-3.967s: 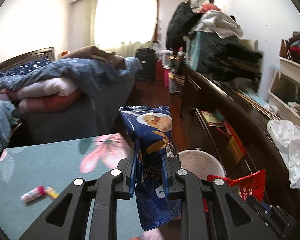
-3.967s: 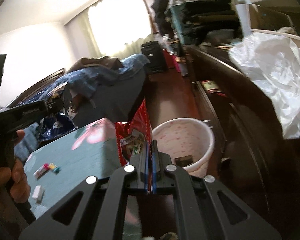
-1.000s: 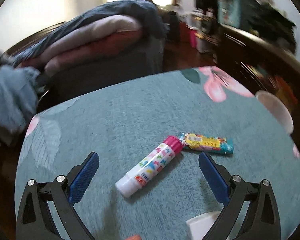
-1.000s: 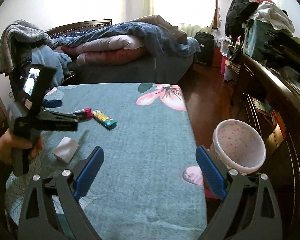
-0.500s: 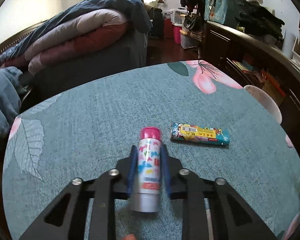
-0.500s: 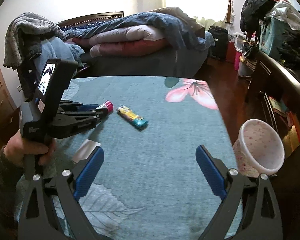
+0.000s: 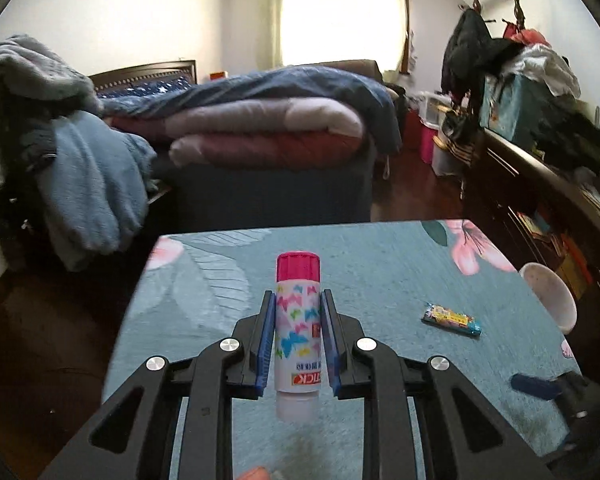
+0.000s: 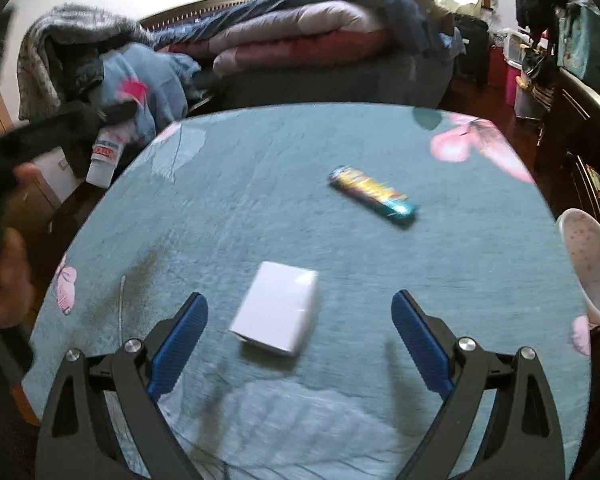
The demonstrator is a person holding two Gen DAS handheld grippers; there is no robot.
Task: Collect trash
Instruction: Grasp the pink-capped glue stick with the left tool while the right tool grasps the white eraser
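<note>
Pink-capped glue stick (image 7: pixel 298 328) sits pinched in the left hand-held gripper (image 7: pixel 297 338), lifted at frame centre. Right hand-held gripper (image 8: pixel 299 344), spread, hovers over the white box (image 8: pixel 277 312) on the desk (image 8: pixel 260 200); closing comes next, probably.

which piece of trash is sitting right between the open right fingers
The small white box, lying flat on the table. The colourful wrapper lies farther off, and the glue stick is held by the left gripper.

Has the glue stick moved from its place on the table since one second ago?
Yes. The glue stick no longer lies beside the candy wrapper on the table; the left claw holds it lifted above the cloth.
</note>
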